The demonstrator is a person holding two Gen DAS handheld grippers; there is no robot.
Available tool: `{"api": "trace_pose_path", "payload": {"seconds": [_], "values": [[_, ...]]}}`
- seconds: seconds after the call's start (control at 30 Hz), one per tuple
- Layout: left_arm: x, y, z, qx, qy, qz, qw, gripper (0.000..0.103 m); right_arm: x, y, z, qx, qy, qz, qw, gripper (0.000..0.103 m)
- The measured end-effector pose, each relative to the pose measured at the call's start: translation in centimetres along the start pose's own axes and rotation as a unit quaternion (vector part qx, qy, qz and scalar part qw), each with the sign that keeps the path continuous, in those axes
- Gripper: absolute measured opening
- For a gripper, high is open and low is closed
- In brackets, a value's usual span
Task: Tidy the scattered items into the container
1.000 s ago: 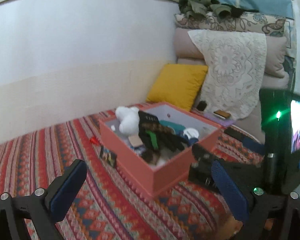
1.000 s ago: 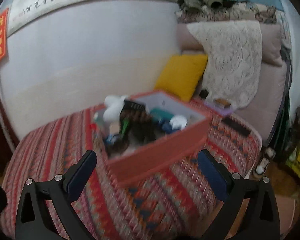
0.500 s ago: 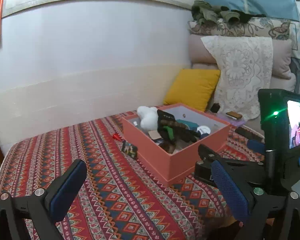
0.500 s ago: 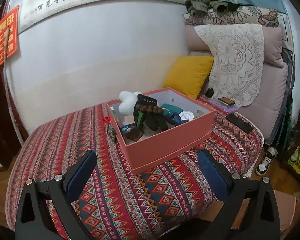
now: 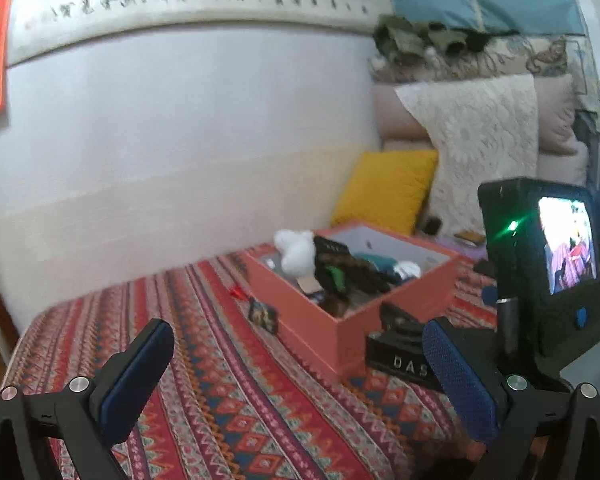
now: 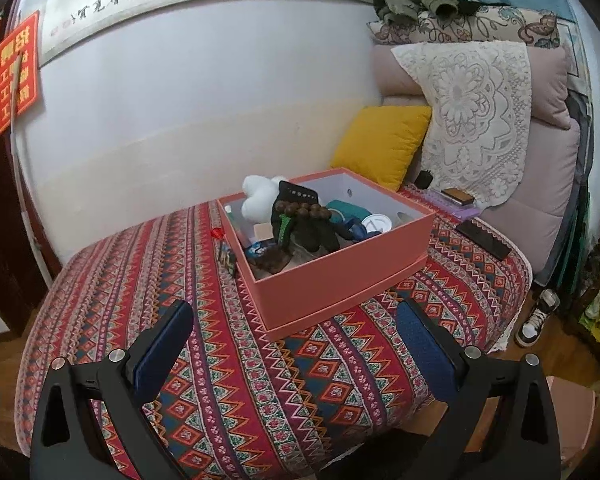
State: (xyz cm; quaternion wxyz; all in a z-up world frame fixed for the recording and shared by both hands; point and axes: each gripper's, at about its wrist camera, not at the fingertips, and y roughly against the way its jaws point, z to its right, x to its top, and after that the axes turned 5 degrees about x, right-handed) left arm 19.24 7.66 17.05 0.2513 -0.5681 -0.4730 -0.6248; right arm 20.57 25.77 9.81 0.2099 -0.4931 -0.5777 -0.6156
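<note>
Two strays, a small dark packet (image 6: pixel 227 258) and red bit (image 6: pixel 217 233), lie touching the box's (image 6: pixel 332 280) left wall; our left gripper (image 5: pixel 300 376), empty and spread like the right gripper (image 6: pixel 296 344), seems nearer.

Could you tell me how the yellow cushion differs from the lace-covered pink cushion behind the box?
The yellow cushion is plain, bare and smaller; the lace-covered pink cushion is larger and draped with a cream lace cloth. The yellow cushion leans against the wall, the pink one is stacked on another. Both stand beyond the salmon box.
</note>
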Motion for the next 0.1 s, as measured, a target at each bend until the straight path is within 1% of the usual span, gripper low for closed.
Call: {"api": "trace_pose_path", "payload": {"seconds": [0.1], "values": [[-0.04,-0.25,-0.22,-0.007,0.01,-0.005,0.9999,0.103,-0.07,-0.33,-0.01,0.001,0.002,-0.005,1.0,0.102]]}}
